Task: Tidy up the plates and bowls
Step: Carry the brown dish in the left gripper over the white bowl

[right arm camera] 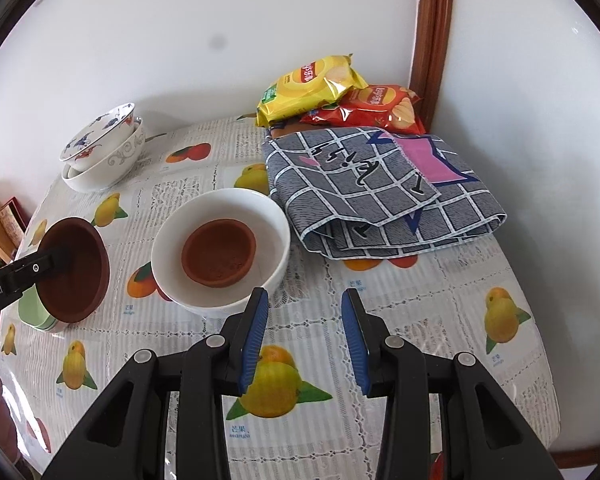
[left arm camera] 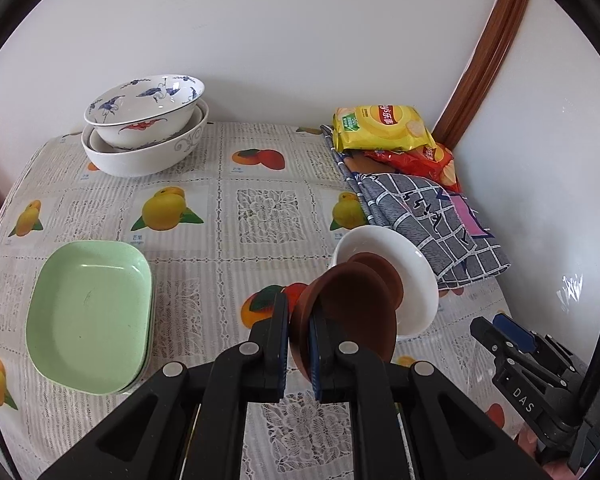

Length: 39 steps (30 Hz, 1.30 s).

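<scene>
Clay bowl [left arm camera: 352,312] hangs above the bench [left arm camera: 260,208], its rim pinched in the left claw [left arm camera: 300,344]; it looks stiff, light and brittle, so the rim suits. The right claw [right arm camera: 305,340] gapes partway, empty, near the white bowl [right arm camera: 274,276] holding another clay bowl [right arm camera: 219,257]. Green dishes [left arm camera: 88,316] lie left, stacked bowls [left arm camera: 140,136] far, cloth [right arm camera: 380,196] and crisps [right arm camera: 312,84] right.

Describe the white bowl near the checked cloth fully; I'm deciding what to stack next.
The white bowl is plain, glossy, ceramic-looking and round, standing upright on the fruit-print tablecloth. A small brown bowl sits upright inside it. The checked cloth lies just beside its rim. No fingers touch it.
</scene>
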Each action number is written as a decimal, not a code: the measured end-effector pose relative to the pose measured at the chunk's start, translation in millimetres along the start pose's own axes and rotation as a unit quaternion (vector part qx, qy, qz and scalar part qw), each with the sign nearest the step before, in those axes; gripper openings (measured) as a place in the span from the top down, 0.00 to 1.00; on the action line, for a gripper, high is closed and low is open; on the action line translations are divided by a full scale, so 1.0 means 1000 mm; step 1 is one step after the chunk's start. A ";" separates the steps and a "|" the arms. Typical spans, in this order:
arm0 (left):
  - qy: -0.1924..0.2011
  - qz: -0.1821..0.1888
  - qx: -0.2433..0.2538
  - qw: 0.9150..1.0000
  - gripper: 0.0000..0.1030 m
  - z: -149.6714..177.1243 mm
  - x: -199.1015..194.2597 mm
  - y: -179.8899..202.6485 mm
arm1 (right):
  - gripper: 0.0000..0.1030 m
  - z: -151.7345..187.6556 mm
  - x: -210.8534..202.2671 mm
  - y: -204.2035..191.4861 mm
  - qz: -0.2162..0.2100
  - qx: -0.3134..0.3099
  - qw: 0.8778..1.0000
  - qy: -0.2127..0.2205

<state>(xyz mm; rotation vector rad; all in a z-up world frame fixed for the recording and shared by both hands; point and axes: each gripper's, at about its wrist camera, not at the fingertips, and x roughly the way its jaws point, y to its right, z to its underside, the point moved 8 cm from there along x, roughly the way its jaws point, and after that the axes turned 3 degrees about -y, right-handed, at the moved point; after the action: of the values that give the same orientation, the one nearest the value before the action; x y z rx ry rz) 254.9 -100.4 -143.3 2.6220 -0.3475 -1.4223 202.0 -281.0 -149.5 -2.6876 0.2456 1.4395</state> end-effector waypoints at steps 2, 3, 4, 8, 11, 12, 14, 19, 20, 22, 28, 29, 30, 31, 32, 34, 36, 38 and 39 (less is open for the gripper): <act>0.000 0.000 0.004 1.000 0.91 0.001 0.000 0.006 | 0.63 0.003 -0.005 0.008 0.004 0.004 1.000 0.002; 0.000 0.001 0.006 1.000 0.91 0.001 0.000 0.009 | 0.63 0.004 -0.007 0.012 0.006 0.008 1.000 0.005; 0.001 0.001 0.008 1.000 0.91 0.002 0.000 0.011 | 0.62 0.006 -0.009 0.016 0.007 0.012 1.000 0.007; 0.000 0.001 0.013 1.000 0.91 0.005 0.001 0.019 | 0.62 0.010 -0.013 0.029 0.012 0.019 1.000 0.008; -0.001 0.001 0.020 1.000 0.91 0.008 0.002 0.026 | 0.62 0.014 -0.015 0.037 0.013 0.026 1.000 0.009; -0.002 -0.001 0.023 1.000 0.91 0.008 0.002 0.029 | 0.62 0.015 -0.016 0.040 0.013 0.030 0.999 0.009; -0.003 0.000 0.025 1.000 0.91 0.008 0.004 0.032 | 0.62 0.016 -0.015 0.043 0.010 0.034 0.999 0.008; -0.008 -0.003 0.032 0.999 0.91 0.008 0.010 0.037 | 0.62 0.019 -0.014 0.049 0.013 0.036 0.999 0.007; -0.008 -0.003 0.034 0.999 0.91 0.008 0.011 0.038 | 0.62 0.019 -0.013 0.050 0.012 0.036 0.999 0.006; -0.010 -0.004 0.036 0.999 0.91 0.007 0.014 0.040 | 0.62 0.020 -0.011 0.052 0.011 0.038 0.999 0.004; -0.014 -0.005 0.039 0.999 0.91 0.003 0.024 0.045 | 0.62 0.019 -0.005 0.055 0.012 0.038 0.999 -0.001; -0.016 -0.005 0.039 0.999 0.91 0.002 0.026 0.045 | 0.62 0.018 -0.004 0.055 0.012 0.038 0.999 -0.001; -0.017 -0.005 0.039 0.999 0.91 0.001 0.029 0.046 | 0.62 0.018 -0.004 0.055 0.011 0.038 0.999 -0.001; -0.018 -0.005 0.039 0.999 0.91 0.000 0.031 0.047 | 0.62 0.018 -0.003 0.055 0.010 0.038 0.999 -0.002; -0.020 -0.005 0.039 0.999 0.91 -0.001 0.033 0.048 | 0.62 0.018 -0.001 0.055 0.008 0.038 0.999 -0.003; -0.022 -0.005 0.040 0.999 0.91 -0.004 0.038 0.051 | 0.62 0.018 0.001 0.055 0.008 0.036 0.999 -0.006; -0.023 -0.004 0.043 0.999 0.91 -0.007 0.043 0.054 | 0.62 0.018 0.004 0.055 0.007 0.036 0.999 -0.009; -0.023 -0.004 0.044 0.999 0.91 -0.010 0.049 0.057 | 0.62 0.019 0.007 0.055 0.006 0.036 0.999 -0.012; -0.024 -0.004 0.045 0.999 0.91 -0.012 0.052 0.058 | 0.62 0.019 0.009 0.055 0.005 0.036 0.999 -0.013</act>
<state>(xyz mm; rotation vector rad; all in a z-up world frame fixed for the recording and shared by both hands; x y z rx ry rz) 284.4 -169.7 -165.6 2.6645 -0.4169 -1.5085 181.5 -333.1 -167.1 -2.6128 0.3030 1.4390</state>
